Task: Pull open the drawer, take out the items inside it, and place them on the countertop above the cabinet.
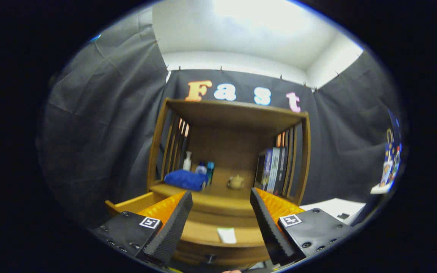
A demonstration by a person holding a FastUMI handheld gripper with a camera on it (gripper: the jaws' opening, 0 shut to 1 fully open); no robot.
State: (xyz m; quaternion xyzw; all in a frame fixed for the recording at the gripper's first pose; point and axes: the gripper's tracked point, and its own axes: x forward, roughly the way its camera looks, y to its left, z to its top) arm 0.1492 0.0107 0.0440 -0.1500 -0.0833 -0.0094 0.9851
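- While the tongs (221, 212) hover with their two fingers spread wide and nothing between them, they face the wooden cabinet (229, 151) head-on, which by my reading lines them up to reach down into the drawer.
- Below and between the fingers, the light wooden drawer (203, 231) stands pulled out from the cabinet front, its interior open to view from above.
- A small white flat item, like a card or folded paper (227, 235), lies on the drawer's floor just ahead of the fingers; it looks thin and may be awkward to pinch.
- A dark round knob (211, 258) shows low on the drawer's front panel, close under the tongs.
- Above the drawer, the wooden desk (218, 187) of the cabinet carries a folded blue cloth (185, 179), a white pump bottle (187, 161), two small blue bottles (205, 168) and a little tan teapot (236, 182).
- Upright books (273, 168) stand on the desk's right side, so the bare middle strip seems the likeliest place for the white item.
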